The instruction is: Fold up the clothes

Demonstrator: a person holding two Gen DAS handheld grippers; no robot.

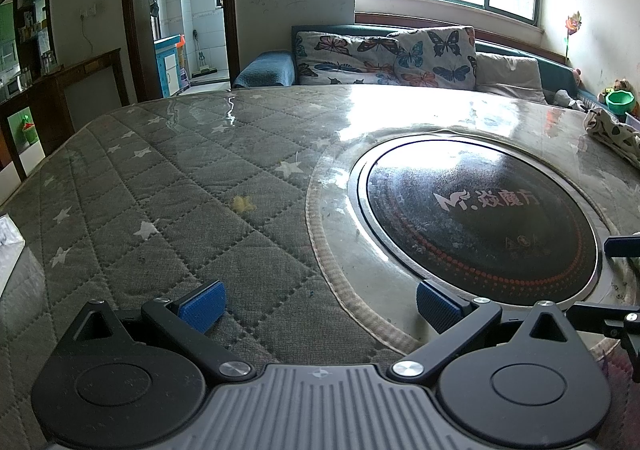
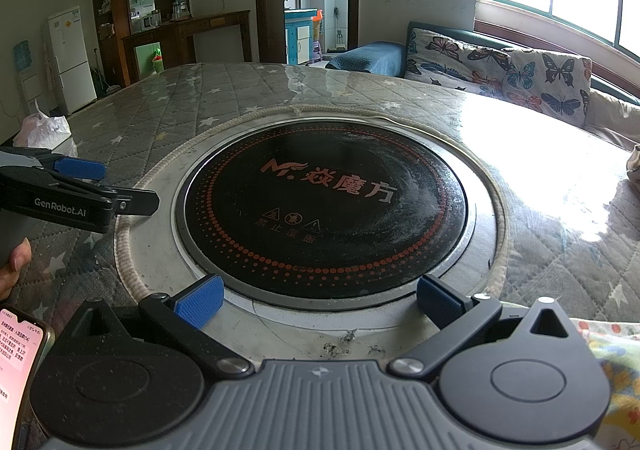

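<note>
Both grippers hover with fingers spread wide and empty: the left gripper (image 1: pixel 320 304) over the grey star-quilted table (image 1: pixel 168 186), the right gripper (image 2: pixel 320 304) at the near rim of the round black glass induction hob (image 2: pixel 324 206) set into it. The clothes lie at the edges: a spotted cream garment (image 1: pixel 612 132) far right, a dotted yellowish fabric (image 2: pixel 612 354) beside the right gripper. Best reach for the nearer fabric first, then spread it flat before creasing. The hob reads "焱魔方"; the left gripper's side reads "GenRobot.AI".
</note>
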